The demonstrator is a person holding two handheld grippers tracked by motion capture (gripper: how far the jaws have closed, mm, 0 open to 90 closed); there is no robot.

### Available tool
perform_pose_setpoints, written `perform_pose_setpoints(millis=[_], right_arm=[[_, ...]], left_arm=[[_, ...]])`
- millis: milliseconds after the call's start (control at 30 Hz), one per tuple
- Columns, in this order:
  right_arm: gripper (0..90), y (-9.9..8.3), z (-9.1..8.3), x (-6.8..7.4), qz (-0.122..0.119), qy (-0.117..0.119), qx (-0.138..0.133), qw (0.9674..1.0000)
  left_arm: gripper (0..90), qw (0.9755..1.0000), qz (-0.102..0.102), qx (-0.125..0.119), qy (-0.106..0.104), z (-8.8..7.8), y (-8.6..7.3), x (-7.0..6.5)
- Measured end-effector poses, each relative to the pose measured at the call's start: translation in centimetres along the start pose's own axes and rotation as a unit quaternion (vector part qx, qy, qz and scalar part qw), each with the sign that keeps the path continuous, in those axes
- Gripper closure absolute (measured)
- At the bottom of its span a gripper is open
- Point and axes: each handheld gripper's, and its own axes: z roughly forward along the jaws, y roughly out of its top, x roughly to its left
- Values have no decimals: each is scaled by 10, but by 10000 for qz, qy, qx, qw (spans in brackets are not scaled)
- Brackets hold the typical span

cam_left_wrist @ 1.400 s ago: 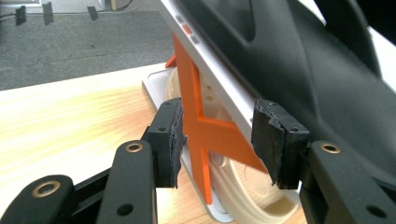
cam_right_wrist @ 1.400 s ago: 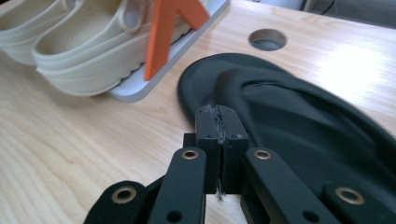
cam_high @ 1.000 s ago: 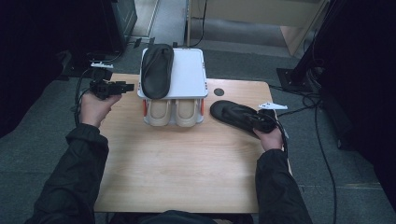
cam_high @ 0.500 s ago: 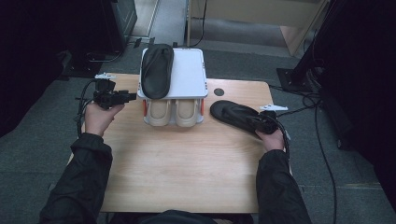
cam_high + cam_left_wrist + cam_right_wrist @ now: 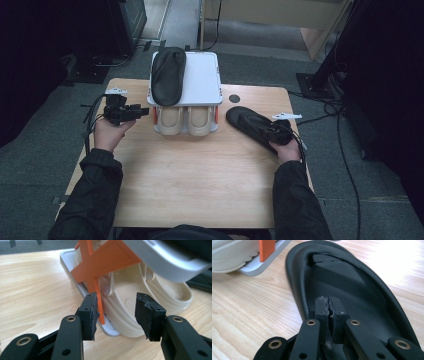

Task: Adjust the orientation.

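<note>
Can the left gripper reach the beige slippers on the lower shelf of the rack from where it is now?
Probably yes. The left gripper is open and faces the beige slippers from the side, but the rack's orange brace stands just ahead of one jaw and may catch it.

Hand-held gripper (image 5: pixel 117 315) gapes, perhaps touching orange brace (image 5: pixel 100 270), before cream sandals (image 5: pixel 140 300).

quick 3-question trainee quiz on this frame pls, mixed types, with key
1. True or false: the left gripper has its jaws shut.
2. Where is the black slipper that no gripper is touching? A) top shelf of the white rack B) bare table C) lower shelf
3. Fill in: the lower shelf holds a pair of ____ slippers.

Key: 1 false, open. 2 A. 3 beige.
</note>
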Motion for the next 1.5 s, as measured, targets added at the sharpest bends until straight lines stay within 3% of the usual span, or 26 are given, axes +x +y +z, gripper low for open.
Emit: perform_pose_setpoints(millis=[133,267,367,467,567,700,1033,1233,1500], right_arm=[[860,1,1,7,-75,82,58,9999],[854,2,3,19,-298,167,112,9994],[853,4,6,26,-355,246,140,9990],[852,5,7,31,-354,310,179,9987],[844,6,9,35,-364,347,190,9986],[825,8,13,42,-383,424,190,9982],[746,14,25,60,-290,501,213,9981],[720,16,23,59,-271,497,194,9982],[705,24,3,44,-198,332,-250,9989]], left_arm=[[528,10000,-12,-92,10,-1,-4,0],[525,9998,-37,-169,-77,-2,-8,0],[523,9999,96,-105,-96,1,-10,-4],[523,9996,203,-100,-162,2,-10,-7],[523,9994,147,-161,-276,1,-10,-8],[523,9991,142,-257,-302,-3,-9,-8],[522,9995,113,-159,-255,-1,-10,-4],[522,9995,147,-103,-250,1,-11,-4],[522,9990,173,-207,-351,-1,-10,-6]])
